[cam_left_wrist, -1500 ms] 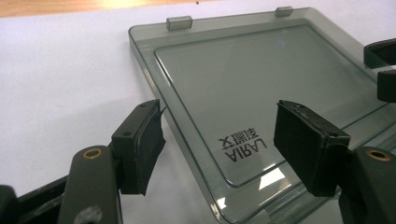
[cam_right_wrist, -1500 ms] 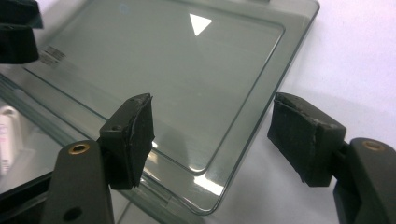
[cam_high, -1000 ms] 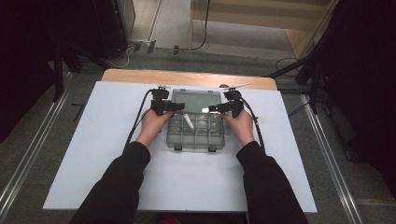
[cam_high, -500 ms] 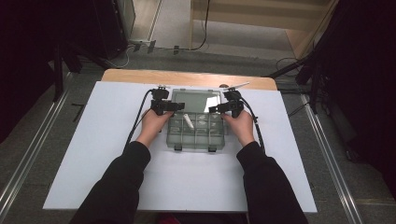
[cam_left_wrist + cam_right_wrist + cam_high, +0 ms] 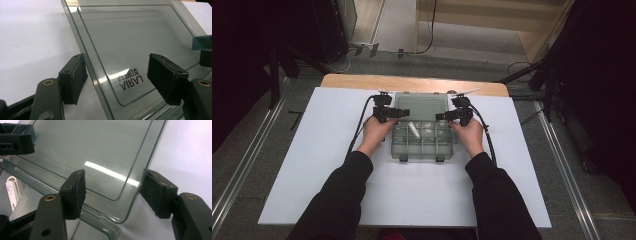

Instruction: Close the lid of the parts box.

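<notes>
A: Comparing the high view with the one a second back, what differs?

B: Hardly anything. Both hands sit at the same spots beside the clear compartment box point(image 5: 422, 142) at the frame's centre, on the white sheet point(image 5: 312, 165). The lid point(image 5: 421, 106) lies open behind the box as before, and a small white piece point(image 5: 413, 131) rests in one compartment. The left gripper point(image 5: 399, 113) is at the lid's left edge, the right gripper point(image 5: 443, 116) at its right edge.

A: And the left gripper view?

B: The lid point(image 5: 130, 42) fills the middle, printed letters near the bottom. Its edge runs between the wide-apart jaws (the left pad just beside the rim, whether touching I cannot tell; the right pad over the pane).

A: The right gripper view?

B: Its jaws have just been closing, with the lid's corner point(image 5: 125, 202) between them. The right pad sits at the rim; the left pad is clear of it. The white piece point(image 5: 12, 192) shows at lower left.
</notes>
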The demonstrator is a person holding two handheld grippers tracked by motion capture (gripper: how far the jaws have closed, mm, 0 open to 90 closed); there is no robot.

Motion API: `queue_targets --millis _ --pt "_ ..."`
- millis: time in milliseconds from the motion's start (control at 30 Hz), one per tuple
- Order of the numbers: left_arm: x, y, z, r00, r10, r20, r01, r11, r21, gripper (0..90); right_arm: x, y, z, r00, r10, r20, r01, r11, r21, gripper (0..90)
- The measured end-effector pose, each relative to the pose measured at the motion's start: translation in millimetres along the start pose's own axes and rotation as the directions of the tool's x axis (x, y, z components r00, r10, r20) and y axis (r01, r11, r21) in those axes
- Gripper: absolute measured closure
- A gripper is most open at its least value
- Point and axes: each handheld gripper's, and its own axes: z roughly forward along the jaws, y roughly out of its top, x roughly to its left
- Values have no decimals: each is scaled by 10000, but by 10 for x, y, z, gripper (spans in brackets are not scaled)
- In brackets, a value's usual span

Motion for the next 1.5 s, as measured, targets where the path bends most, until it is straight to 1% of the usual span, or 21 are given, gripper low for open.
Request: queue_targets --millis 167,300,400,467,600,700,800,833,900,967,1033,1067,1167,1233,1333,1500 --pt "15 19 -38 9999 99 17 -98 9996 -256 382 -3 -3 -22 10000 -78 16 78 9999 -81 411" --pt "21 27 -60 9997 226 11 -226 9992 -345 414 5 -4 -32 9999 -96 49 96 9999 -65 422" --pt "18 30 -64 9996 296 40 -294 9985 -458 423 11 -9 -40 9999 -129 66 129 9999 5 424" --pt "10 34 -63 9996 268 44 -265 9981 -557 433 17 -13 -50 9998 -148 92 148 9999 -2 429" --pt "2 38 -66 9995 322 41 -319 9976 -612 437 31 -24 -73 9998 -151 126 151 9999 -20 431" --pt "5 44 -86 9994 346 49 -341 9969 -710 457 23 -31 -82 9998 -153 93 154 9998 -133 445" --pt "15 57 -125 9990 428 100 -419 9961 -780 500 9 -26 -96 9992 -367 125 371 9987 -361 466" --pt "20 61 -138 9989 439 161 -425 9960 -792 510 -1 -22 -105 9986 -513 123 518 9976 -455 480" --pt "27 70 -164 9986 490 183 -473 9954 -830 533 -11 -11 -132 9980 -616 137 624 9957 -692 520" --pt "24 76 -184 9978 637 206 -615 9937 -934 557 -28 -2 -162 9970 -752 180 765 9933 -865 525" --pt "12 79 -198 9972 722 198 -699 9925 -1005 567 -56 5 -190 9975 -696 -74 684 9920 -1059 512" --pt "4 80 -202 9973 704 186 -681 9923 -1033 569 -62 8 -202 9977 -663 -112 647 9915 -1126 518" --pt "-21 83 -210 9980 618 112 -605 9940 -908 561 -60 16 -237 9961 -877 -85 858 9878 -1301 526" --pt "-42 84 -221 9976 686 43 -679 9934 -920 547 -62 20 -252 9960 -868 -190 836 9879 -1305 523" --pt "-46 96 -256 9978 651 157 -633 9932 -981 547 -58 22 -277 9954 -920 -250 879 9872 -1330 526" --pt "-63 114 -331 9960 851 285 -814 9904 -1113 549 -19 24 -346 9941 -1051 -271 1001 9843 -1451 532"
